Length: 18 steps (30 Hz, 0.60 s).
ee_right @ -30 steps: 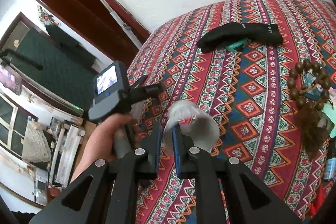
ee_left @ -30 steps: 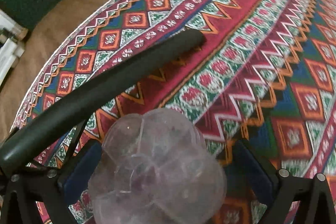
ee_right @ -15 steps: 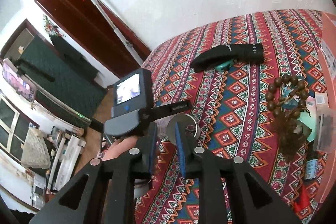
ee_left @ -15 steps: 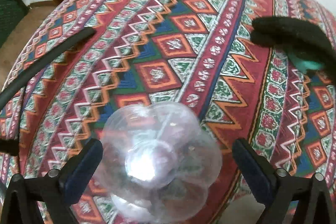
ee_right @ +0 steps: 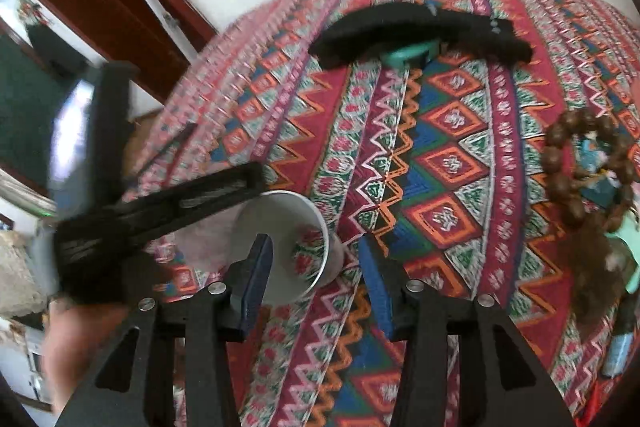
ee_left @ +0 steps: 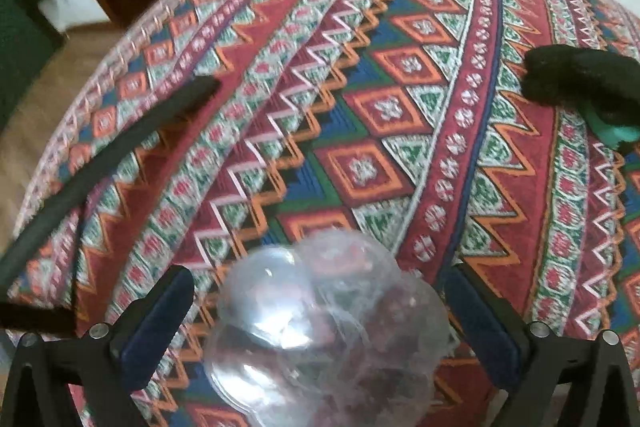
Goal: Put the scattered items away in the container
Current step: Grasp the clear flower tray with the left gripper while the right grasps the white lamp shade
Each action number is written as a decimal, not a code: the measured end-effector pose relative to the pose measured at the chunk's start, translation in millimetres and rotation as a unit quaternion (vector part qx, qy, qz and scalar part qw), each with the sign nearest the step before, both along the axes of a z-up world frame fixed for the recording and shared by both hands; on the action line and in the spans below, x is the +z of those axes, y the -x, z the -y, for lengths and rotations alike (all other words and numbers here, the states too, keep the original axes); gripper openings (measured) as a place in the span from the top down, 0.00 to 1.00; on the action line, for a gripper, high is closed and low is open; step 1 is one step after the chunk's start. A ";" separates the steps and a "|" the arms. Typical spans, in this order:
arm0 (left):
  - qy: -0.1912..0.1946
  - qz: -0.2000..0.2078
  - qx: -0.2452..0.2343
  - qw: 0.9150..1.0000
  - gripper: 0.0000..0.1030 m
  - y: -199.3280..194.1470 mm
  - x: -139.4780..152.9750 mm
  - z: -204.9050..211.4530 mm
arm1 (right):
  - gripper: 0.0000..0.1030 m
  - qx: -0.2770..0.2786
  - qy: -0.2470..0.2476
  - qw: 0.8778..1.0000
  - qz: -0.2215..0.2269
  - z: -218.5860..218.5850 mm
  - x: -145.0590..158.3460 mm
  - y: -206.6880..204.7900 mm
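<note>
Clear bottle [ee_left: 328,339]: cut-open plastic, base toward the left camera, between the left gripper [ee_left: 320,323] fingers; whether those fingers press it cannot be told. In the right view its open mouth [ee_right: 286,243] faces up.
Right gripper [ee_right: 316,279]: fingers parted, just opened, mouth rim between them, not pinched.
Table [ee_left: 380,107]: patterned cloth.
Black sock [ee_right: 416,31]: 12 o'clock, over a teal item [ee_right: 408,55].
Bead bracelet [ee_right: 588,167]: 3 o'clock.

Both wrist views close, steeply down on patterned cloth [ee_left: 360,75]; shared: black sock [ee_left: 580,83], clear cup [ee_right: 288,239]
</note>
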<state>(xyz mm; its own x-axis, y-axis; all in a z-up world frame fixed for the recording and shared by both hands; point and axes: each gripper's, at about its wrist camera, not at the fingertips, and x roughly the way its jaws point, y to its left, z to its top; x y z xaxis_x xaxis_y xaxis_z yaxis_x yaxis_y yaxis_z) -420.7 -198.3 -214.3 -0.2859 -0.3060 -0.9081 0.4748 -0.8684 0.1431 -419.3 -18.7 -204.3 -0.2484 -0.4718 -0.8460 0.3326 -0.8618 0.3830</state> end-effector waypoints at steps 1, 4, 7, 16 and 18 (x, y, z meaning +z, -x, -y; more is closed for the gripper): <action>-0.002 0.008 -0.001 1.000 0.00 0.5 -3.2 1.3 | 0.93 -0.002 -0.017 1.000 0.010 2.8 -8.5 1.9; -0.033 0.010 0.012 0.999 0.00 -5.1 -14.9 4.9 | 0.94 -0.002 -0.021 1.000 0.011 1.4 -18.1 -1.1; -0.057 -0.006 0.038 0.998 0.00 -12.4 -14.9 9.4 | 0.94 -0.003 -0.012 1.000 0.011 -5.5 -17.3 -6.3; -0.065 -0.049 0.006 0.997 0.04 -47.8 -11.1 -1.1 | 0.95 0.000 -0.010 1.000 -0.012 -15.4 -5.0 -22.5; -0.072 -0.054 0.002 0.996 0.04 -59.6 -7.8 -2.3 | 0.95 -0.001 -0.005 1.000 -0.022 -20.9 5.6 -33.3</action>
<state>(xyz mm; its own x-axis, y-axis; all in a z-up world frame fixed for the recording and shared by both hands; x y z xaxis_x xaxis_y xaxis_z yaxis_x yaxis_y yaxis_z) -361.1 -196.0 -222.1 -0.3827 -0.1764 -0.9069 0.4848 -0.8740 -0.0345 -386.0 2.2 -198.8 -0.2871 -0.4626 -0.8388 0.3479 -0.8662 0.3587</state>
